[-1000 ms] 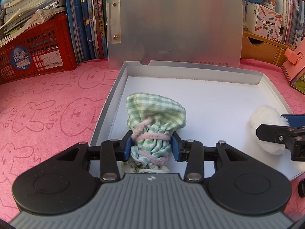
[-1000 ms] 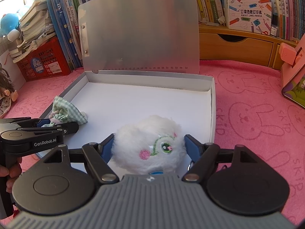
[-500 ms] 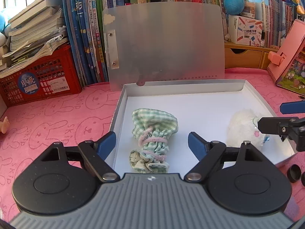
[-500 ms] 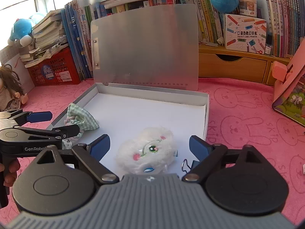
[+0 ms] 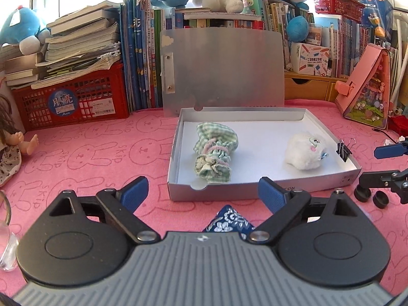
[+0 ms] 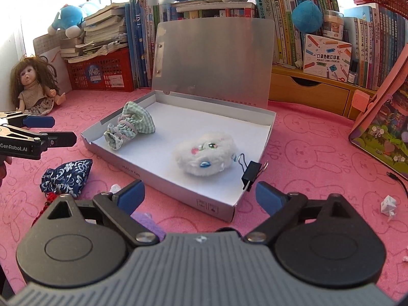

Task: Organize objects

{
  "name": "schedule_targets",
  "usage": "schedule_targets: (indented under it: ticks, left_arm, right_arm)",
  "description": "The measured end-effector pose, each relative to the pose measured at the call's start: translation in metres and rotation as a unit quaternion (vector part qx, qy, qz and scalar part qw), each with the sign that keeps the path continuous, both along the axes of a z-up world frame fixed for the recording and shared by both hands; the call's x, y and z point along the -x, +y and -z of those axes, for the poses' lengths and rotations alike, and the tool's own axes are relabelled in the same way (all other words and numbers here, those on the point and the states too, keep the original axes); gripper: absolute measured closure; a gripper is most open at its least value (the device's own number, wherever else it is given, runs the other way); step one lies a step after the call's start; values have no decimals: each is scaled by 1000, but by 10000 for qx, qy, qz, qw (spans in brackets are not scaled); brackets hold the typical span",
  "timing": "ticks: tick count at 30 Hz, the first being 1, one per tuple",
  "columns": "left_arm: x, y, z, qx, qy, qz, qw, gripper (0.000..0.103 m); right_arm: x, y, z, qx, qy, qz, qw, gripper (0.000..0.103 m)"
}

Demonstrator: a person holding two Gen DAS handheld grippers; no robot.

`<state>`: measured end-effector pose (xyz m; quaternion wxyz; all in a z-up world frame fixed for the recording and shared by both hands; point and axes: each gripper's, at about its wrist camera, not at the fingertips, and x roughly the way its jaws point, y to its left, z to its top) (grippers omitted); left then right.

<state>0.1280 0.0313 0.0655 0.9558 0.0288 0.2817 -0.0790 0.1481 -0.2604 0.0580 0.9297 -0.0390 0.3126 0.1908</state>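
Pink desk (image 5: 102,153) | open box (image 5: 255,190): green checked pouch (image 5: 215,150), white plush (image 5: 304,150) | left tongs (image 5: 202,191), right tongs (image 6: 200,195) spread, empty

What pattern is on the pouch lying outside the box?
White flowers on dark blue pouch, clearest in the right wrist view.

box (image 5: 267,191): pouch (image 5: 214,153) in left part | plush (image 5: 304,150) in right part | binder clip (image 5: 343,150) on right wall
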Motion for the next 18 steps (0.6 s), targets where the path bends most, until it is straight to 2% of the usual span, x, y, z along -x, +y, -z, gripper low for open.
schedule_targets:
  ticks: [8,15,18]
  left_arm:
    - [40,17,25,-2,168,-40,9999,7]
    - [37,12,43,-86,383,34,9992,7]
    - [30,12,45,1,432,15,9991,7]
  right_arm:
    - [27,12,15,138,49,-359,9992,5]
    - [41,30,27,403,60,-784,9961,5]
    - [41,37,31,519,58,-877,9948,5]
